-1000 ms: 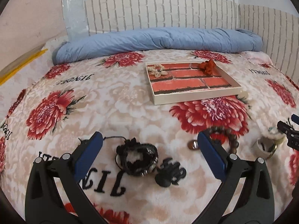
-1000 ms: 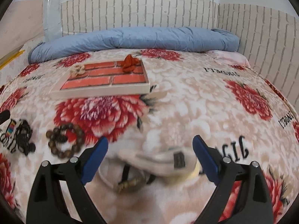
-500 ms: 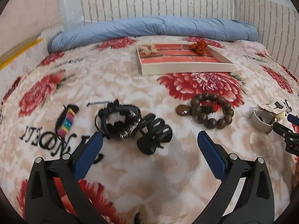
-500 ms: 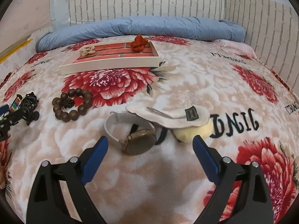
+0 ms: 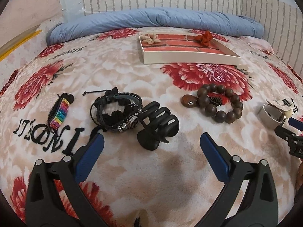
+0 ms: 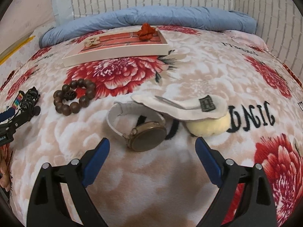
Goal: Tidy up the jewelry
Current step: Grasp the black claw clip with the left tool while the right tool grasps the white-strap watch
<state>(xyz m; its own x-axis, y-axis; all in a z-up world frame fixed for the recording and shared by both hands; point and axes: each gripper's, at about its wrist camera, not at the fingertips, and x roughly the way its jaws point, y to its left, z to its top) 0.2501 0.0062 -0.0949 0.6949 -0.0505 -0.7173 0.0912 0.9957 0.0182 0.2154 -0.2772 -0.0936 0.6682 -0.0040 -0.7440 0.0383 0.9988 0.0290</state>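
On the flowered bedspread lie a rainbow-beaded strap (image 5: 59, 114), a black leather bracelet (image 5: 118, 113), a black claw hair clip (image 5: 158, 127) and a brown wooden bead bracelet (image 5: 219, 103) (image 6: 73, 96). My left gripper (image 5: 151, 141) hangs open just short of the hair clip, nothing between its fingers. My right gripper (image 6: 152, 146) is open over a white-strapped bronze watch (image 6: 144, 132), beside a white cloth pouch (image 6: 181, 105) and a yellow puff (image 6: 206, 125). Farther back sits a shallow brick-patterned tray (image 5: 189, 58) (image 6: 117, 54) holding a cream flower piece (image 5: 151, 37) and a red flower piece (image 5: 204, 37).
A rolled blue quilt (image 5: 151, 20) lies along the brick-patterned headboard behind the tray. The other gripper's tip shows at each view's edge, right gripper (image 5: 291, 132) and left gripper (image 6: 11, 119). Soft bedspread (image 5: 151, 179) stretches under both grippers.
Both grippers have sunk toward the bed and tilted up, so the jewelry now lies ahead of the fingertips instead of between them. Both stayed open. Nothing on the bed has moved.
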